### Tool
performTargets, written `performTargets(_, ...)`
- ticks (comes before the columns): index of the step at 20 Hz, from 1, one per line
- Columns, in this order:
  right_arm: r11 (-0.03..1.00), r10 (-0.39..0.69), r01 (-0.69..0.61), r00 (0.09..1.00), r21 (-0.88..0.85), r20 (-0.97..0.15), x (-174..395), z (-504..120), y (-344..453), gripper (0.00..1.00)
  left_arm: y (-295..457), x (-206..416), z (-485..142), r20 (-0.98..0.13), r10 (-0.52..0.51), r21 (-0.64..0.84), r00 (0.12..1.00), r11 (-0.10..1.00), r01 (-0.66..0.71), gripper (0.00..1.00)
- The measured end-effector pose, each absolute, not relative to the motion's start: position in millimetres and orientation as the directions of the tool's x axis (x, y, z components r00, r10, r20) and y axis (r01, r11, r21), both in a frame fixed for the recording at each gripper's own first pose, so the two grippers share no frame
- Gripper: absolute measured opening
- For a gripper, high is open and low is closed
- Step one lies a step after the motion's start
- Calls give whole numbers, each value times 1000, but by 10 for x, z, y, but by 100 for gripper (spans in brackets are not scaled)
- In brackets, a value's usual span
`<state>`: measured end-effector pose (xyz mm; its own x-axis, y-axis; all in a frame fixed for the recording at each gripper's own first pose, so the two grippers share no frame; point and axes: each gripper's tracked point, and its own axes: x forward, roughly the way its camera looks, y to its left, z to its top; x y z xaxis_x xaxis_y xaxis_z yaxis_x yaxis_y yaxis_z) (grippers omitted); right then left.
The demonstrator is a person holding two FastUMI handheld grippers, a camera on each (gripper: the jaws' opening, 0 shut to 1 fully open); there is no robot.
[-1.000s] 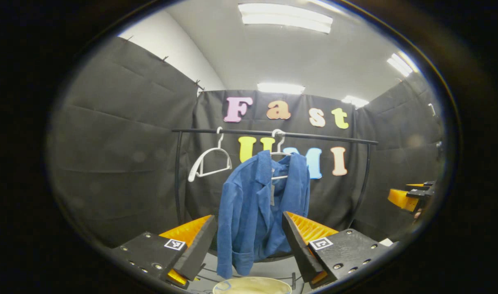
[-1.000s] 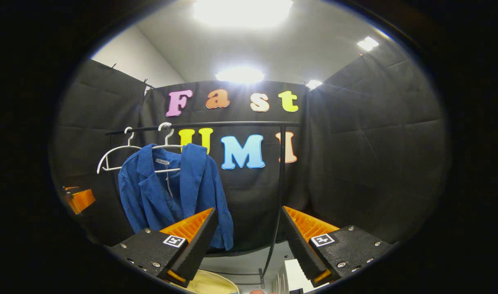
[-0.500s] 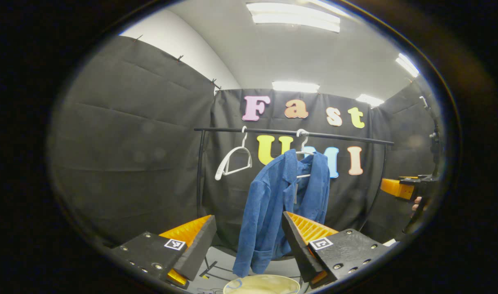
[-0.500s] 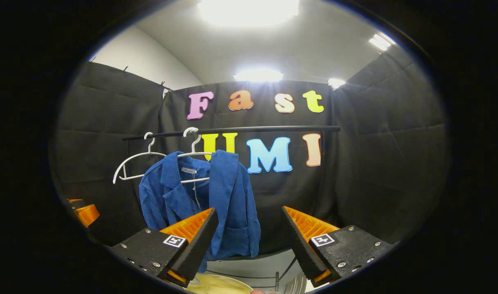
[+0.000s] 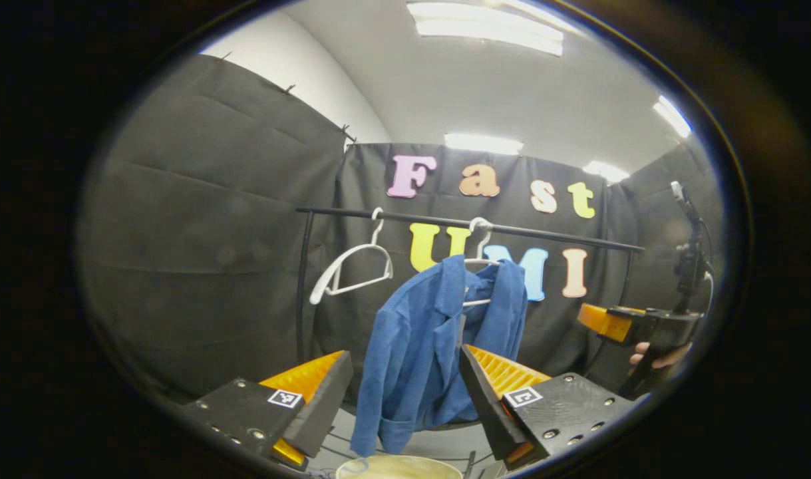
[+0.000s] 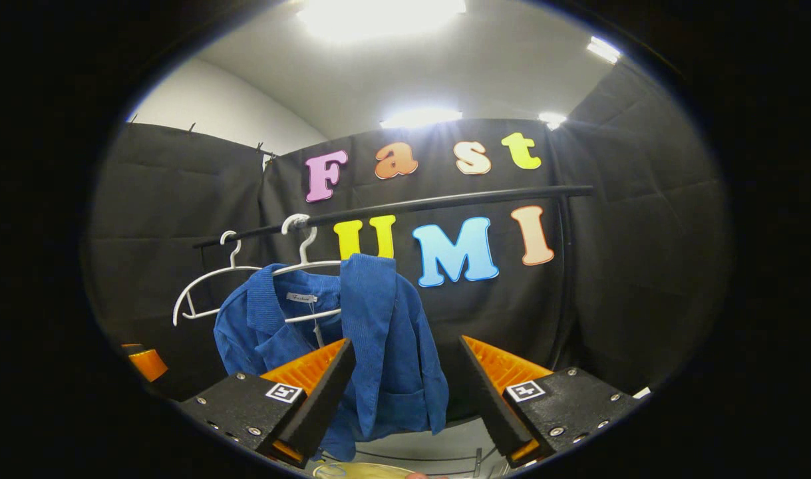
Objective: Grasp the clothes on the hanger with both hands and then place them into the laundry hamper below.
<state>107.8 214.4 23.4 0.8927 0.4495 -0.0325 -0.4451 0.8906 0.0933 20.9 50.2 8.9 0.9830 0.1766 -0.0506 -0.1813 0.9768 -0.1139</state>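
A blue corduroy jacket [image 5: 432, 346] [image 6: 385, 339] hangs open on a white hanger [image 6: 299, 266] from a black rail [image 5: 472, 225] [image 6: 438, 201]. My left gripper [image 5: 405, 392] is open, short of the jacket, whose lower half shows between its fingers. My right gripper [image 6: 405, 392] is open too, with the jacket's right front panel between its fingers but farther off. In the left gripper view the right gripper [image 5: 628, 324] is at the right edge, held by a hand [image 5: 654, 354]. The cream hamper's rim [image 5: 398, 466] [image 6: 362, 471] peeks in below the jacket.
A second white hanger [image 5: 352, 273] [image 6: 205, 289] hangs bare on the rail, left of the jacket. The rack's black uprights [image 5: 303, 286] [image 6: 566, 266] stand at either end. The left gripper's orange finger [image 6: 146, 362] shows at the left edge of the right gripper view.
Both grippers have come closer to the jacket, which looks larger, and the right gripper view has tilted. In the left gripper view the right gripper has come further in. Both stay open.
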Motion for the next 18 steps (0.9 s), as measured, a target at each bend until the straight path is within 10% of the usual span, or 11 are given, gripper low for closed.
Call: performTargets(18,711,701,-675,703,196,-121,2170,-273,3162,95,126,1882,-219,-132,235,-104,963,963,-249,92)
